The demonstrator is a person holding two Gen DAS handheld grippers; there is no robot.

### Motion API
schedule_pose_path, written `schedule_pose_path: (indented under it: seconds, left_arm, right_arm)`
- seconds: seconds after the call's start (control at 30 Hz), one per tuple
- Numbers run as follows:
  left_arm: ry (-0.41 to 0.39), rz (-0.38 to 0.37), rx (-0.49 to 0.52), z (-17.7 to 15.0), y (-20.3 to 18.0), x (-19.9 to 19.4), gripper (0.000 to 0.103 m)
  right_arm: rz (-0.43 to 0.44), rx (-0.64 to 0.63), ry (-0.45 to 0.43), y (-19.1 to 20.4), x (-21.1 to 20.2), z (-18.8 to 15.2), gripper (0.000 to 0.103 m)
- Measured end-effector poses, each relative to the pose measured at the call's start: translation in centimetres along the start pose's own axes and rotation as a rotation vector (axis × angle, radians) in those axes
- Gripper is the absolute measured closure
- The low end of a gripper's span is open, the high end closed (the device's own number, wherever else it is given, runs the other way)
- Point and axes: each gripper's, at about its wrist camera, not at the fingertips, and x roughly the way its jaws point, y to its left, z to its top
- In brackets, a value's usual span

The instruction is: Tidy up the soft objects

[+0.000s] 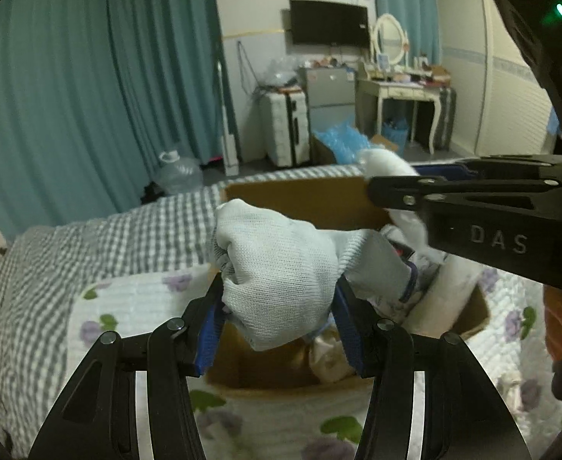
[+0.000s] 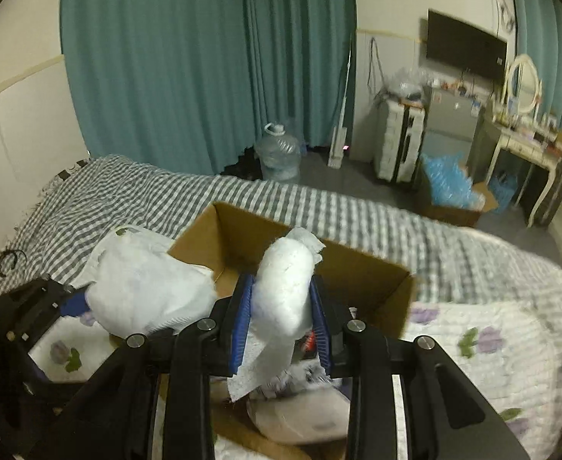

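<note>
Two soft things are up in the air over the cardboard box (image 2: pixel 369 272), which sits open on the flowered quilt (image 2: pixel 488 329) spread on the bed (image 2: pixel 135 191); we judge both are held there because the box is where the soft objects are being gathered, and some pale bundles already lie inside it.

In our left gripper (image 1: pixel 277 314) we have a white knit glove (image 1: pixel 277 272), bunched into a lump; the blue-padded jaws are clamped on its lower part, and it hangs just above the near edge of the box. In our right gripper (image 2: pixel 281 318) we have a roll of white tissue (image 2: pixel 285 280), pinched across its middle by closed jaws, with a loose sheet trailing down toward the box contents.

Our left gripper points forward and nearly level, low over the box; our right comes in from the right side at a higher level, crossing the far wall of the box. The two stand near each other but apart; releasing either should, we think, drop its load inside.
</note>
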Motion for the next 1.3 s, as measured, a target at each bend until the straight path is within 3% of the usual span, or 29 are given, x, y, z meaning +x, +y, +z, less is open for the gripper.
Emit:
schedule_pose_path:
  seconds: [0.17,0.23,0.3,0.47,0.53,0.73,0.77,0.83,1.0,1.13,1.3]
  left_arm:
    - [0.015,-0.019,0.013,-0.3,-0.2,2.4,0.045]
    - [0.012,-0.028,0.019,-0.3,-0.5,2.7,0.032]
    - [0.026,-0.038,0.032,-0.6,-0.9,2.8,0.022]
    - [-0.027,-0.002,0.037,-0.3,-1.5,1.2,0.018]
    - [-0.042,-0.019,0.008,0.1,-1.4,-0.3,0.018]
    - [-0.123,0.022,-0.026,1.3,-1.7,-7.2,0.017]
    - [-0.144,0.033,-0.038,1.5,-1.5,-8.6,0.015]
    - [-0.187,0.034,-0.057,1.8,-1.1,-11.7,0.000]
    - [-0.286,0.039,-0.084,1.6,-0.2,-18.8,0.000]
    - [-0.305,0.046,-0.096,0.7,0.0,-21.9,0.000]
    - [-0.269,0.046,-0.120,-2.2,0.5,-23.0,0.000]
  right_arm:
    - [-0.019,0.022,-0.009,-0.7,2.3,-0.3,0.070]
    - [-0.020,0.058,-0.015,-1.6,2.3,-0.4,0.048]
    - [-0.030,0.081,-0.033,-2.1,1.4,-0.6,0.037]
    - [-0.083,0.054,-0.074,-2.3,-2.9,-0.9,0.034]
    - [-0.103,0.041,-0.093,-2.3,-5.9,-0.8,0.033]
    - [-0.181,-0.014,-0.162,-0.8,-16.0,-0.4,0.021]
    - [-0.198,-0.026,-0.179,-0.3,-18.1,-0.4,0.019]
    - [-0.218,-0.038,-0.202,0.6,-21.1,-0.6,0.016]
    - [-0.208,-0.054,-0.218,3.1,-27.2,-2.0,0.016]
    - [-0.192,-0.062,-0.203,4.8,-29.3,-4.2,0.012]
    - [-0.191,-0.069,-0.129,5.3,-27.7,-8.5,0.010]
